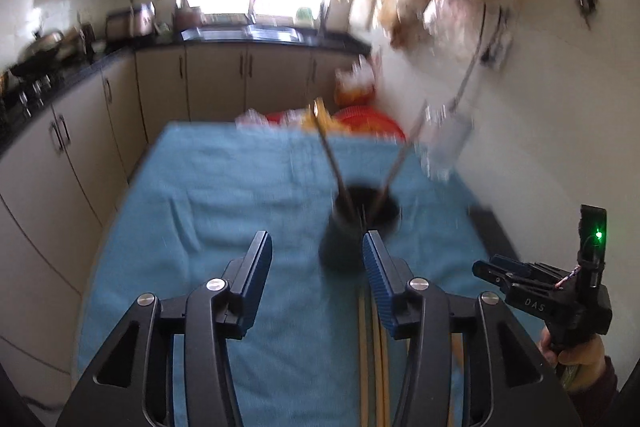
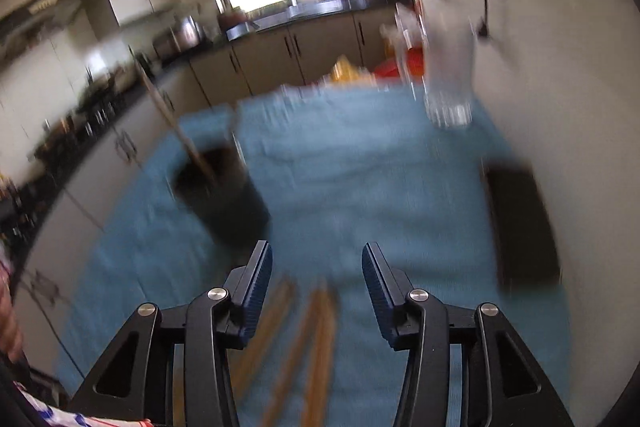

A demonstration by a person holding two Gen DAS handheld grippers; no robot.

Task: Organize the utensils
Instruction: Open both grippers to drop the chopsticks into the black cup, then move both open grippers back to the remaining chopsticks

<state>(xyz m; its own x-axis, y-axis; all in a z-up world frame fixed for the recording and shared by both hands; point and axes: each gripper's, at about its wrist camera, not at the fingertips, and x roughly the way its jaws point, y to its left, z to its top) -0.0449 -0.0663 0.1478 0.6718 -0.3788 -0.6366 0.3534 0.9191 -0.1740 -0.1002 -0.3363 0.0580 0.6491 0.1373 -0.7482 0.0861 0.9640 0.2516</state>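
Hovering over the blue cloth (image 1: 224, 179), the left gripper (image 1: 316, 259) stands spread and empty, the black holder (image 1: 352, 227) with two sticks (image 1: 334, 163) at frame centre, while the right gripper (image 2: 316, 267), also spread and empty, hangs above loose chopsticks (image 2: 320, 331) at lower centre of its view.

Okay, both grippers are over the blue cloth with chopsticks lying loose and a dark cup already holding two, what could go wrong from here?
1. The cup is narrow with two sticks leaning out; bumping them could tip it.
2. The loose chopsticks lie close together, so the open right gripper may grab several.
3. The cloth is wrinkled and could snag.
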